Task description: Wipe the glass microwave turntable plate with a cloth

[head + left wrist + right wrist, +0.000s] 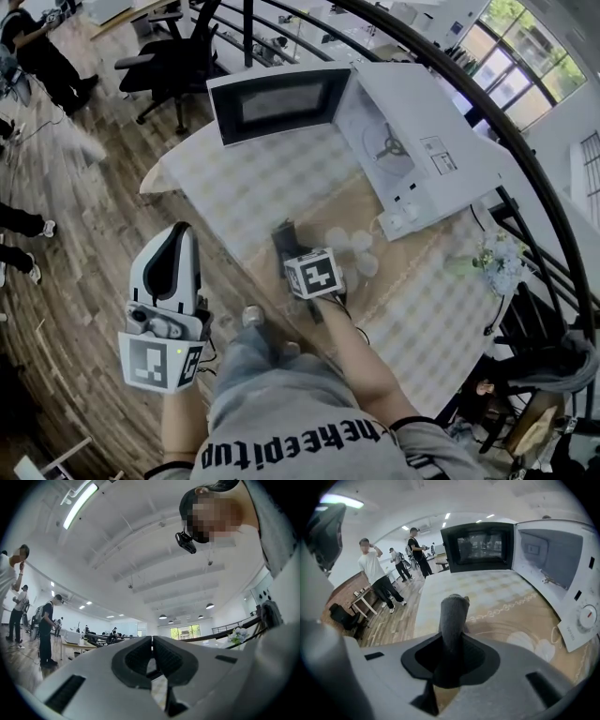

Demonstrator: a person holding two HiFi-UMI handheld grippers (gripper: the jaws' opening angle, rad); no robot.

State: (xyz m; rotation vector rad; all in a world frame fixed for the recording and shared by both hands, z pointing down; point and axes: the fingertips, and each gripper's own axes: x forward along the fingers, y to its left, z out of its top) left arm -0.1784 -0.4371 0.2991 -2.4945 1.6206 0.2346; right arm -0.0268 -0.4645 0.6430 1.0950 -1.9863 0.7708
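Here, cloth [452, 613]; upside-down shirt lettering [291, 452]

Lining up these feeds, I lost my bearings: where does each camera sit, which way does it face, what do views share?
Head view: on the person's head, steeply down at table, open microwave, left hand-held gripper, right hand-held gripper; forearms, shirt show.
Left gripper view: on that gripper, tilted up at ceiling; jaws shut, empty; shoulder shows.
Right gripper view: faces microwave across table; jaws shut on cloth.
Shared: head and right gripper views show the microwave.
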